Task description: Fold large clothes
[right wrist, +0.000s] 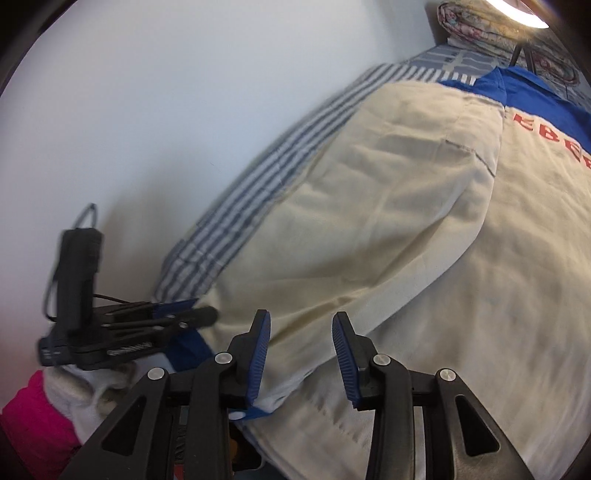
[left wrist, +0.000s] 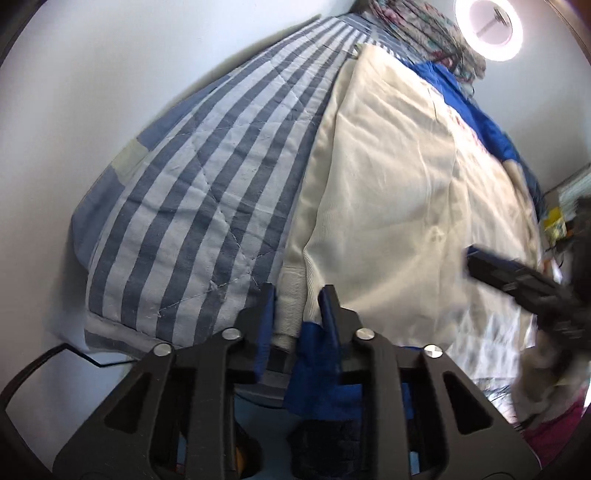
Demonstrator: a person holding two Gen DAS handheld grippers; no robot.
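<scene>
A large cream jacket [left wrist: 388, 166] with a blue collar and red lettering [right wrist: 535, 133] lies spread on a blue-and-white striped quilt [left wrist: 184, 184]. One sleeve [right wrist: 369, 229] is laid slantwise over the body. My left gripper [left wrist: 297, 291] is at the near left end of the jacket, shut on its ribbed cream cuff, with blue lining bunched beside the right finger. The right wrist view shows this gripper [right wrist: 195, 310] at the sleeve's end. My right gripper [right wrist: 302, 315] hovers over the sleeve's lower edge, open, with cream cloth below its blue pads. It appears blurred in the left wrist view [left wrist: 476, 260].
A white wall [left wrist: 92, 92] runs along the bed's left side. A folded floral blanket [left wrist: 424, 29] and a ring light [left wrist: 487, 27] are at the head. A black cable [left wrist: 74, 350] lies near the quilt's corner. Pink cloth [right wrist: 33, 417] is at the near side.
</scene>
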